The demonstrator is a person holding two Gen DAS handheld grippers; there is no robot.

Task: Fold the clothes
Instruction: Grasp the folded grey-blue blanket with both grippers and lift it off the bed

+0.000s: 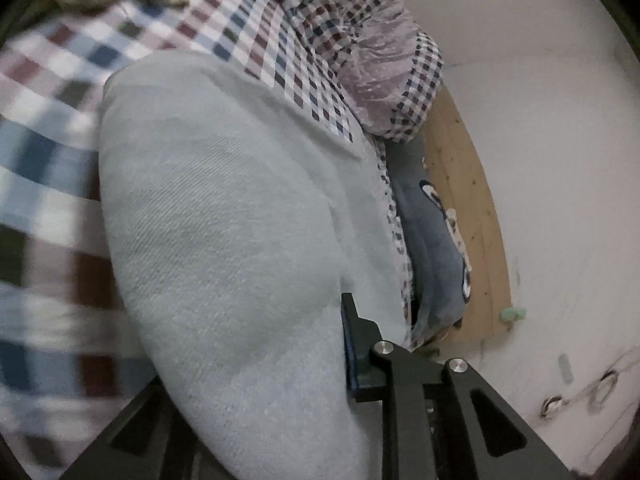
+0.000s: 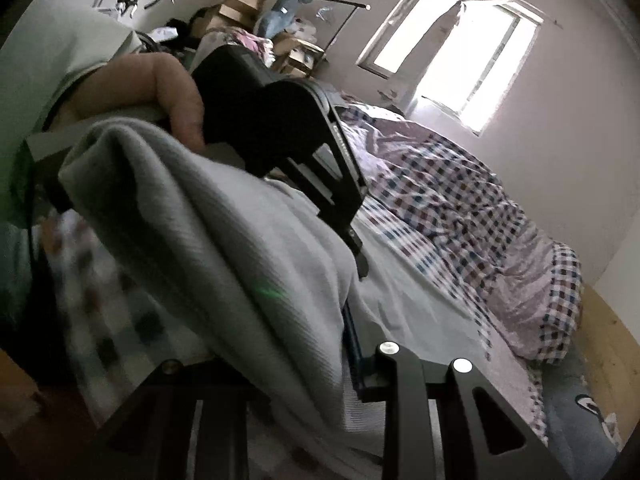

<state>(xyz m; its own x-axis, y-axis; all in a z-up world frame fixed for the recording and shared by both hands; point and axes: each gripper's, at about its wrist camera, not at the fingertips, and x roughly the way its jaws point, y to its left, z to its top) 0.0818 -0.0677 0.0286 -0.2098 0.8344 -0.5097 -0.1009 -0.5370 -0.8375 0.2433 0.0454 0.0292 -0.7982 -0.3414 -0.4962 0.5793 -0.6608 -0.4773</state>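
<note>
Checked bed [image 1: 60,160] under pale garment [image 1: 224,216]

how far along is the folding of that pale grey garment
Early. Done: nothing looks folded or stacked. In hand: both grippers grip the pale grey garment, the left gripper and the right gripper pinching cloth, lifting it over the checked bedding. Left: laying it flat and making the folds.
</note>
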